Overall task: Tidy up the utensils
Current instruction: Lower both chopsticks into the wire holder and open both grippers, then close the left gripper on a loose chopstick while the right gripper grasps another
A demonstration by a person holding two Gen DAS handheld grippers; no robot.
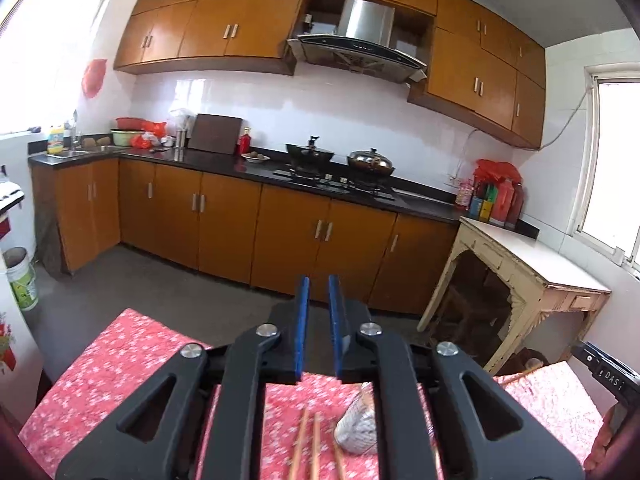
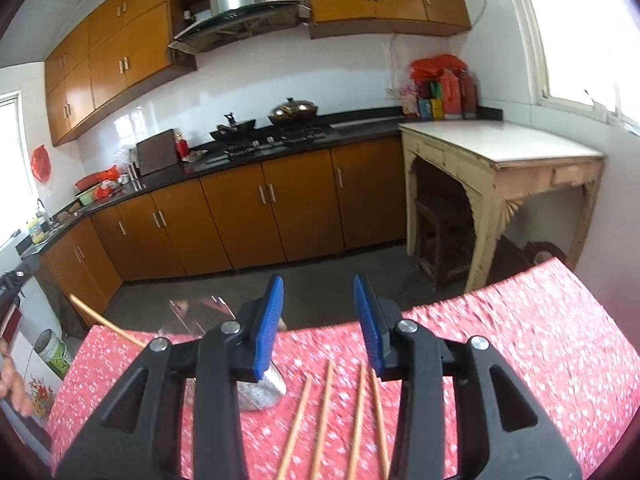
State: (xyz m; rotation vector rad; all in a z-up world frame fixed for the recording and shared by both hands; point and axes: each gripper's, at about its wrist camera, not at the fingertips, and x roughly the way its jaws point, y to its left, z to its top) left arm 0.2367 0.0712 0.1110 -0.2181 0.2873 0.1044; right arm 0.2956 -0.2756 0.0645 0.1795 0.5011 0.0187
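Observation:
Several wooden chopsticks lie side by side on the red floral tablecloth, below and just behind my right gripper. That gripper is open, with nothing between its blue pads. A metal mesh holder lies tipped on the cloth to their left. In the left wrist view the same mesh holder and two chopsticks show under my left gripper, whose pads stand a narrow gap apart with nothing between them. One more chopstick pokes out past the table's far left edge.
A clear object sits at the table's far edge, partly hidden. Beyond the table are bare floor, a black counter with pans on a stove, and a cream side table. A hand holds the other gripper at the left edge.

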